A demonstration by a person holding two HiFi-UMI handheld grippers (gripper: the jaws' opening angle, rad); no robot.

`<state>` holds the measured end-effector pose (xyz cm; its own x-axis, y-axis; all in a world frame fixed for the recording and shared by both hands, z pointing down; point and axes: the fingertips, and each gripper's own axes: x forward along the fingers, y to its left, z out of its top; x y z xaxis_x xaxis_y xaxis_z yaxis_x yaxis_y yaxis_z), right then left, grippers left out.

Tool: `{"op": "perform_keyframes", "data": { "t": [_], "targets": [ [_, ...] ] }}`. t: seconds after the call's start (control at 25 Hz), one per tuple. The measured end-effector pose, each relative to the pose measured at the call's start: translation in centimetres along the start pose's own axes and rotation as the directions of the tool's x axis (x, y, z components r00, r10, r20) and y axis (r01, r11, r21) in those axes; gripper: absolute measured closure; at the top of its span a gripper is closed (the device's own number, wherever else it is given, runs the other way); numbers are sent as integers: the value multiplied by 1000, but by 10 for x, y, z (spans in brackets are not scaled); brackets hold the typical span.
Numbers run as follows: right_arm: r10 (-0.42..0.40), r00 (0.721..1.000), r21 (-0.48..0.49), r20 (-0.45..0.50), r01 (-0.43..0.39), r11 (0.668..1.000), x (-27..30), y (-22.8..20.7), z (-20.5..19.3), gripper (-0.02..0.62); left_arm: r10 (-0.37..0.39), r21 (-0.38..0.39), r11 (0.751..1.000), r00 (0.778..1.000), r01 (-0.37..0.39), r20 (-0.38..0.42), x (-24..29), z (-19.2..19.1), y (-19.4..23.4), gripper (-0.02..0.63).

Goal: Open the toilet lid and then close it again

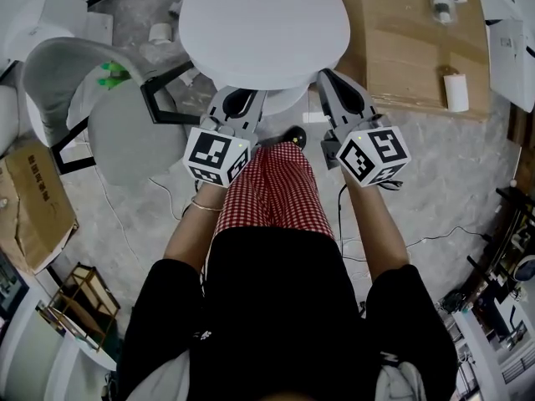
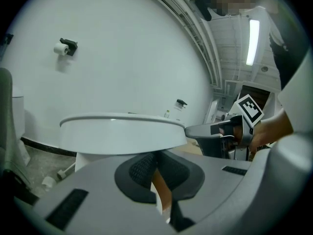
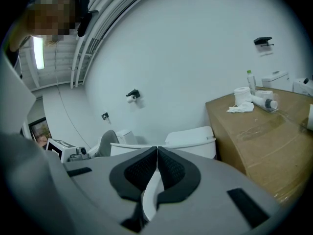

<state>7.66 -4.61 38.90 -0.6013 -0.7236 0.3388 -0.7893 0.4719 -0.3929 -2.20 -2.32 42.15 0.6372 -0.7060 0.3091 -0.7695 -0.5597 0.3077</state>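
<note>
White toilet lid [image 1: 263,23]: laid flat, closed.
Left hand-held gripper [image 2: 156,156]: jaws pressed together — held at the lid's front rim.
Right hand-held gripper [image 3: 156,151]: jaws pressed together — nothing clamped.

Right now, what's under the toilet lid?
The lid is down. In the head view only a white rim peeks out under its front edge. The left gripper view shows the white base below it. The lid covers the inside, so nothing there can be seen.
</note>
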Motion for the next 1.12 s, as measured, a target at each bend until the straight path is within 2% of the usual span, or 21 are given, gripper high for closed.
{"op": "perform_keyframes", "data": {
  "t": [0.6, 0.8, 1.04, 1.12],
  "targets": [
    [67, 998, -16, -10, -67, 998, -1, -1, -10, 572, 73, -23, 997, 997, -73, 24, 1, -11, 0, 602],
    [94, 996, -21, -6, -94, 995, -3, -1, -11, 572, 85, -5, 996, 996, -84, 27, 2, -11, -1, 603],
    [87, 996, -20, -28, -88, 996, -2, 0, -16, 572, 86, -40, 996, 996, -86, 16, 2, -17, -2, 603],
    [81, 996, -12, -29, -81, 997, -3, -1, -17, 572, 79, -31, 996, 997, -79, 12, 2, -18, -2, 603]
  ]
}}
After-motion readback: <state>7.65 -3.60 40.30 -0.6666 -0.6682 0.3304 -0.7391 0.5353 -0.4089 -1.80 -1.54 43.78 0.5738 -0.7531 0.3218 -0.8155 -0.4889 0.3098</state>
